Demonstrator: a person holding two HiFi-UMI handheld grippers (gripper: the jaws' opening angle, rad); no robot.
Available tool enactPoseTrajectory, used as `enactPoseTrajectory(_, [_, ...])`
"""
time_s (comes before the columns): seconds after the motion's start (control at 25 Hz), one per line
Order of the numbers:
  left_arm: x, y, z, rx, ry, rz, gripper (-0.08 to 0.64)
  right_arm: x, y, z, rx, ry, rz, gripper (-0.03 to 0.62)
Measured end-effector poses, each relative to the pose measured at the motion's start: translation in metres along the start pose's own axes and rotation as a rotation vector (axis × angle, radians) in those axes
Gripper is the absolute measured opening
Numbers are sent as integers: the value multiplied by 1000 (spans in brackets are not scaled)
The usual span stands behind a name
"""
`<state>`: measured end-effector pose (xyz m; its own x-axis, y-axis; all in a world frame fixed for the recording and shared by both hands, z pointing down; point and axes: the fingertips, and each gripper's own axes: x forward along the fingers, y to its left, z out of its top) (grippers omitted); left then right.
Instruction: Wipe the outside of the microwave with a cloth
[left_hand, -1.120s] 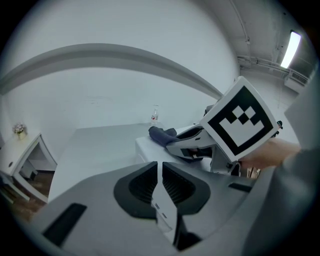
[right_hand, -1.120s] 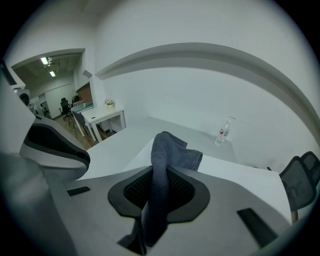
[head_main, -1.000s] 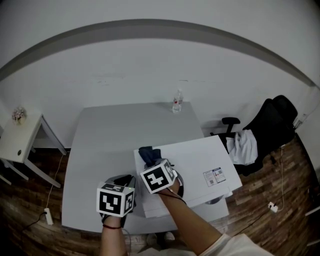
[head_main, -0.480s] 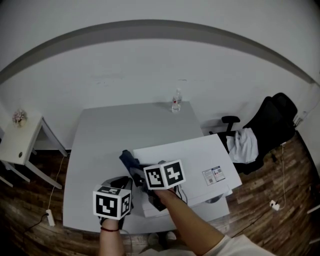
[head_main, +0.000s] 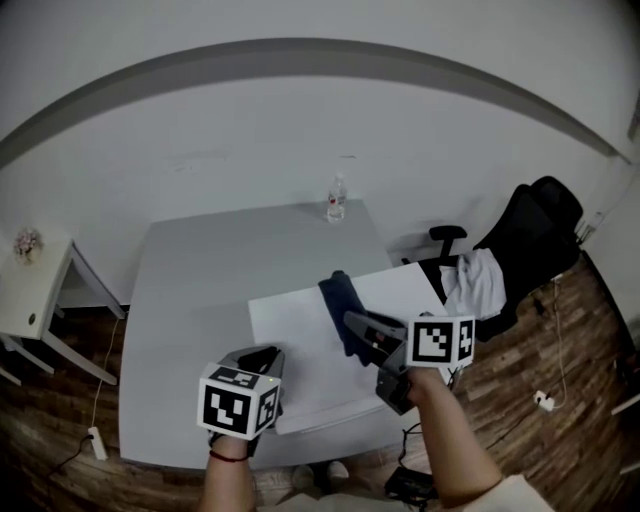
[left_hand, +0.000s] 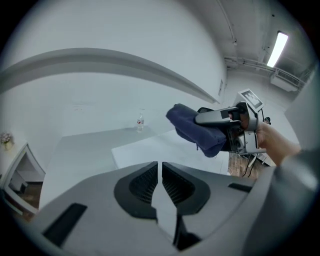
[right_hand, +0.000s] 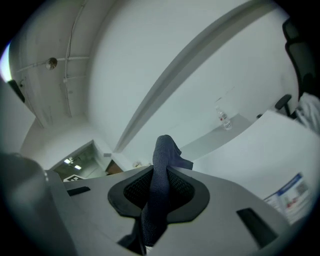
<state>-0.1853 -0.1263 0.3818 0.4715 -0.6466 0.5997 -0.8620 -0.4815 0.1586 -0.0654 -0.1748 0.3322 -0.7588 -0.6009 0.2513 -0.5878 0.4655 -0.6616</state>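
Head view: cloth up off microwave top, between strokes

R gripper (head_main: 358, 328) clamped on blue cloth (head_main: 338, 298), which hangs over the microwave (head_main: 295, 355) top's right half and looks lifted clear. L gripper (head_main: 262, 358) jaws together, empty, by the front-left corner. Next, imo: lay cloth flat on panel, light even pressure, overlapping strokes, then sides. Vs 1 s ago: R swung right from the front-left corner and rolled; L barely shifted.

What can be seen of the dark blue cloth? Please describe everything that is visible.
The cloth is dark blue, of a soft, finely textured fabric, bunched into a thick fold. The right claw is shut on it: the jaws pinch its middle, and one crumpled end sticks out beyond the tips. In the left gripper view it seems to be held above the white microwave, not touching it.
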Motion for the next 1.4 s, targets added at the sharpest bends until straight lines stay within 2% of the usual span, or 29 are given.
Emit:
enactPoseTrajectory(0.2, [13, -11, 4, 23, 14, -28, 28, -101, -85, 19, -197, 4, -368, 78])
enactPoseTrajectory(0.32, [20, -16, 7, 32, 18, -38, 28, -147, -131, 17, -267, 45, -553, 78])
enactPoseTrajectory(0.64, [35, -28, 11, 53, 32, -62, 28, -166, -191, -7, -438, 208, -792, 78])
enactPoseTrajectory(0.8, [35, -30, 8, 53, 37, -69, 29, -162, -193, -17, -484, 234, -832, 78])
enactPoseTrajectory(1.08, [29, -21, 10, 42, 31, -65, 28, -147, -176, -18, -490, 240, -802, 78])
enactPoseTrajectory(1.4, [23, -16, 0, 23, 36, -54, 29, -119, -146, -42, -452, 251, -735, 78])
